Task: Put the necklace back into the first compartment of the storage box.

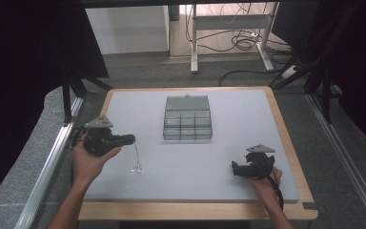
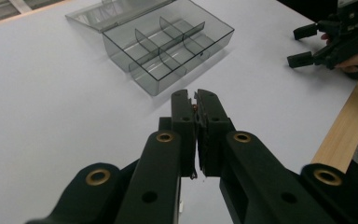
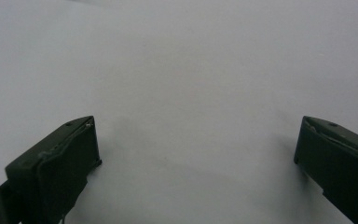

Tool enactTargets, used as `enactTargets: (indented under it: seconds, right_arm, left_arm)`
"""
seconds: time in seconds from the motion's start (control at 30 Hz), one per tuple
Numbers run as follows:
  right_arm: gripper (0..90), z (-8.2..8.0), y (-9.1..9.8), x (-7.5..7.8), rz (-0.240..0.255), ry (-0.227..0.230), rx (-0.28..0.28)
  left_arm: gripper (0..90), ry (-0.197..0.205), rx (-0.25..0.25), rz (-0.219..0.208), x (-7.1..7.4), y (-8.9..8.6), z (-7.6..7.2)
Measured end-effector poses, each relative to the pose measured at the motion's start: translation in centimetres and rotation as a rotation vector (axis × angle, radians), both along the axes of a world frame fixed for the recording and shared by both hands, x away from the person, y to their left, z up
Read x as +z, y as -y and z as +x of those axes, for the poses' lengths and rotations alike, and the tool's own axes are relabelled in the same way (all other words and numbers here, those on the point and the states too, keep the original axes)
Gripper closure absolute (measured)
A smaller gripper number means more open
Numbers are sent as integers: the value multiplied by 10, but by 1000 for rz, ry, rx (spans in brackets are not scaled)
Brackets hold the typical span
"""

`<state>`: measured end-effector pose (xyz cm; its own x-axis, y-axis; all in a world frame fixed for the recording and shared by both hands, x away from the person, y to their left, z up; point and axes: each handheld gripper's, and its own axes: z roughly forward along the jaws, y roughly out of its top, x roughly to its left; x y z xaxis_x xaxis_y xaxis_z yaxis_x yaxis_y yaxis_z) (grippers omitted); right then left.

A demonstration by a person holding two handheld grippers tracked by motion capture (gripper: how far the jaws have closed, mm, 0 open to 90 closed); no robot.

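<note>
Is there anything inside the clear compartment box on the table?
The compartment box lies open with its lid folded back. Every compartment in the left gripper view looks empty; only the dividers show. Small pieces against the tinted walls could go unseen.

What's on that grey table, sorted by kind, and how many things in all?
Clear plastic boxes with dividers, lid open: 1
Thin dangling chains, pinched in the left gripper: 1
Hand-held grippers: 2, the right gripper open above the table
Total: 4
</note>
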<state>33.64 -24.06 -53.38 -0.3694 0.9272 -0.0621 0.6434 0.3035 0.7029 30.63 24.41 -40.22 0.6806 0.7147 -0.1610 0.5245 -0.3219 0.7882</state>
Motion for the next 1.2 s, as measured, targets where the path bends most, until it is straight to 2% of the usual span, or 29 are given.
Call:
enactTargets:
  seconds: [0.67, 1.2]
  right_arm:
    - [0, 0, 0, 0, 1, -1, 1]
    - [0, 0, 0, 0, 1, -1, 2]
  left_arm:
    - [875, 38, 6, -29, 33, -5, 6]
    - [875, 57, 9, -24, 53, 0, 13]
